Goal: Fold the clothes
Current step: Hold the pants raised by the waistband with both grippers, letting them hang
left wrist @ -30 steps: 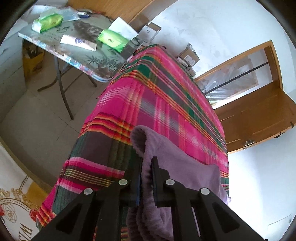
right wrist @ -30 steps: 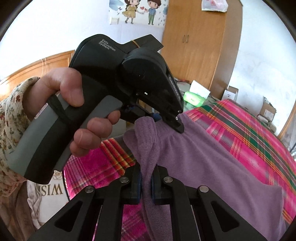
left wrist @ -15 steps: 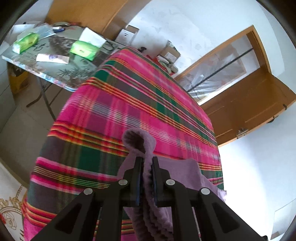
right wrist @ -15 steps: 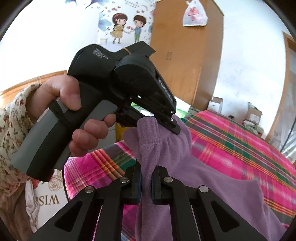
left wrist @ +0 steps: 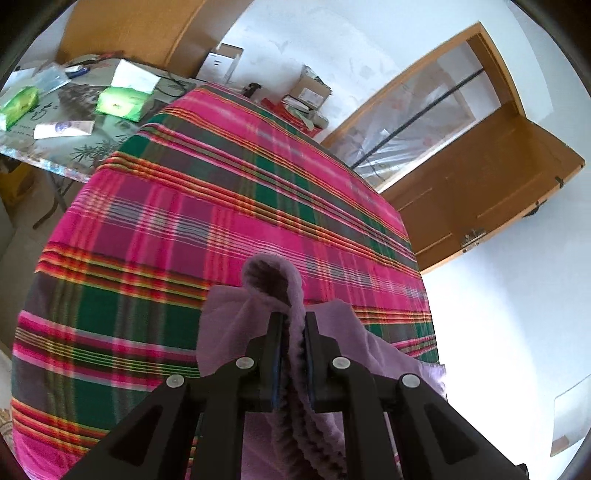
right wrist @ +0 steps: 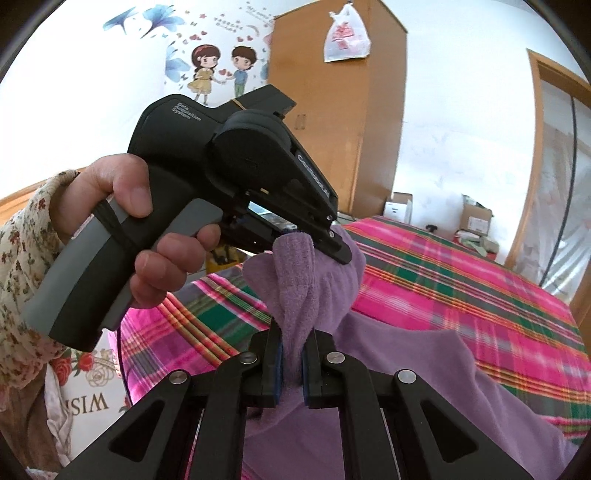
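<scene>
A purple fleece garment (right wrist: 424,373) hangs lifted over the pink and green plaid bedspread (left wrist: 192,221). My left gripper (left wrist: 292,325) is shut on a bunched edge of it, a loop of fleece (left wrist: 273,277) curling up past the fingertips. In the right wrist view my right gripper (right wrist: 291,341) is shut on another bunched edge. Just beyond it the left gripper (right wrist: 325,240), held by a hand in a floral sleeve (right wrist: 22,236), pinches the same garment. The two grippers are close together.
A folding table (left wrist: 74,147) with green packets (left wrist: 122,101) stands beyond the bed's far left corner. Cardboard boxes (left wrist: 310,92) sit by the wall, a wooden door (left wrist: 480,184) at right. A wooden wardrobe (right wrist: 332,129) with a hanging plastic bag (right wrist: 345,35) stands behind.
Both grippers have moved across the bed and risen with the purple garment held. More of the bedspread shows in the left wrist view; the garment hangs higher.
</scene>
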`<state>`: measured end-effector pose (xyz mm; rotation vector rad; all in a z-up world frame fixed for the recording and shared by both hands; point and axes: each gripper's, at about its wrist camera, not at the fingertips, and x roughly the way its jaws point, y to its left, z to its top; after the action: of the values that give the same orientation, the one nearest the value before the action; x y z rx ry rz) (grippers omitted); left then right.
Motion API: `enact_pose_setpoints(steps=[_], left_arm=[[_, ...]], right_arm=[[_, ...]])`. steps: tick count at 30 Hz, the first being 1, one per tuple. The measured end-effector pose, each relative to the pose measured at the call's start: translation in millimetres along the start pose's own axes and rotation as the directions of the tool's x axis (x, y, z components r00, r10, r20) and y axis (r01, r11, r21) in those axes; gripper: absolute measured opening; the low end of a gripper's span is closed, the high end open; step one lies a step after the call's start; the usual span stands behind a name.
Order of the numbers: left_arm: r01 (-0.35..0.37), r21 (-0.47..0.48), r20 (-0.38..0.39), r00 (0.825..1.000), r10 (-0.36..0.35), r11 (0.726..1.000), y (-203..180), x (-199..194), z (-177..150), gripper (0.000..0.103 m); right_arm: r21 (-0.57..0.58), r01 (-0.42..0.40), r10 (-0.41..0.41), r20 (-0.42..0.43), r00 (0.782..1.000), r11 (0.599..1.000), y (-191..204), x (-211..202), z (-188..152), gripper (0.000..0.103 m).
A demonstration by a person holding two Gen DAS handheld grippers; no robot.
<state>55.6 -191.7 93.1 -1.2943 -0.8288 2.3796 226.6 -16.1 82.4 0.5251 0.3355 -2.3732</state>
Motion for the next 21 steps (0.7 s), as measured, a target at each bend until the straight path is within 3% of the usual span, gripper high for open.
enact_pose_setpoints(steps=[21], left_arm=[[0.052,0.130,-0.087,0.995,-0.041,0.990,-81.6,50.5,-6.7,0.011]], right_arm=[[0.113,0.103,-0.108,0.040,0.993,0.988,-62.0,-50.9,-25.6,0.008]])
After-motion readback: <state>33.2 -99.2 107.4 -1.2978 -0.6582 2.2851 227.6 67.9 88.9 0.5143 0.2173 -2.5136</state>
